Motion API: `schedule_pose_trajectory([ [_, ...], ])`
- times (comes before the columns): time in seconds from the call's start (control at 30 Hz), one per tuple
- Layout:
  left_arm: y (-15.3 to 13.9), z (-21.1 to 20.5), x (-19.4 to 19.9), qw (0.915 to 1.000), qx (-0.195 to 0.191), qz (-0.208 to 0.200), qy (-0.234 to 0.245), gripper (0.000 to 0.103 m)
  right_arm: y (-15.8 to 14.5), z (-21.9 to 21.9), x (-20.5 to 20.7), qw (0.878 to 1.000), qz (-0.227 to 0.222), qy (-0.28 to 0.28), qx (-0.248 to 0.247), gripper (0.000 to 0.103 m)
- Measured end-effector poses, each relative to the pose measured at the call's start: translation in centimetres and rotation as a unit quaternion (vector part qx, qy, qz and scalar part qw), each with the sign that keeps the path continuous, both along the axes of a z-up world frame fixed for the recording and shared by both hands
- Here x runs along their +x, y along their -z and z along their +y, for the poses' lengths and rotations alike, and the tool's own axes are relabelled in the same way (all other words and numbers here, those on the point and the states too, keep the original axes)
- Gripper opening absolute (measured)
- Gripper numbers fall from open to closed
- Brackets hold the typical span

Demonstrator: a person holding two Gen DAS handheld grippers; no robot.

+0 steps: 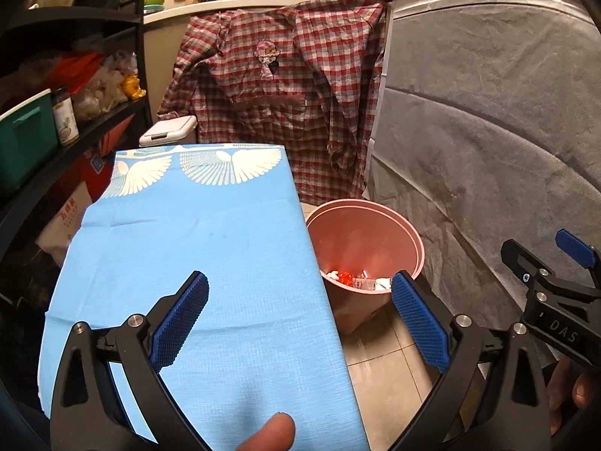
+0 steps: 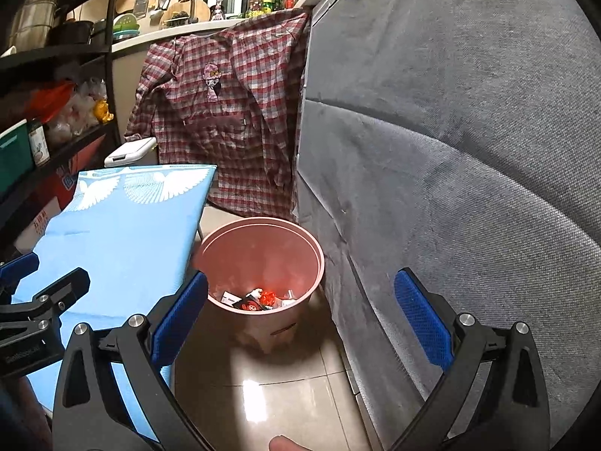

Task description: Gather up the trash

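Trash (image 2: pixel 259 298), a small heap of red, white and black wrappers, already lies at the bottom of the pink bin (image 2: pixel 225 251), which stands on the tiled floor in the lower middle of the right wrist view. Going left to right in that view: black shelves (image 2: pixel 67 56) crowded with pots and bags fill the upper left, a table under a blue cloth (image 2: pixel 124 233) runs down the left side with nothing on the part that shows, a red checked shirt (image 2: pixel 225 112) hangs behind the bin at centre, and a grey covered surface (image 2: pixel 469 150) takes up the whole right.

The left gripper (image 1: pixel 300 323) hangs over the table edge at the lower centre of its own view, jaws spread wide with nothing between them. The right gripper (image 2: pixel 300 319) points at the bin, its jaws likewise spread and empty.

By my judgement the collecting is largely done: litter is in the bin, neither gripper carries any, and no loose piece shows on cloth or floor. Anything left must lie outside these views.
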State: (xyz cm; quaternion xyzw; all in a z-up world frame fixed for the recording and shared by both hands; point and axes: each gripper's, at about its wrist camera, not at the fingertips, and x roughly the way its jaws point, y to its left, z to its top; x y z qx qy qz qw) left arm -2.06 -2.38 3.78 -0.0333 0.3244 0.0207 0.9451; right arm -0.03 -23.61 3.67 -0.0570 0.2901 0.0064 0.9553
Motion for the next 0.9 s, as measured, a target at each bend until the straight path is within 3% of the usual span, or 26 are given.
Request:
schedule_pose_trajectory([
  [0.9, 0.09, -0.68, 0.22, 1.0, 0.002, -0.002, 0.0, 0.095, -0.02, -0.5, 0.34, 1.0, 0.0, 0.006, 0.007, 0.098],
])
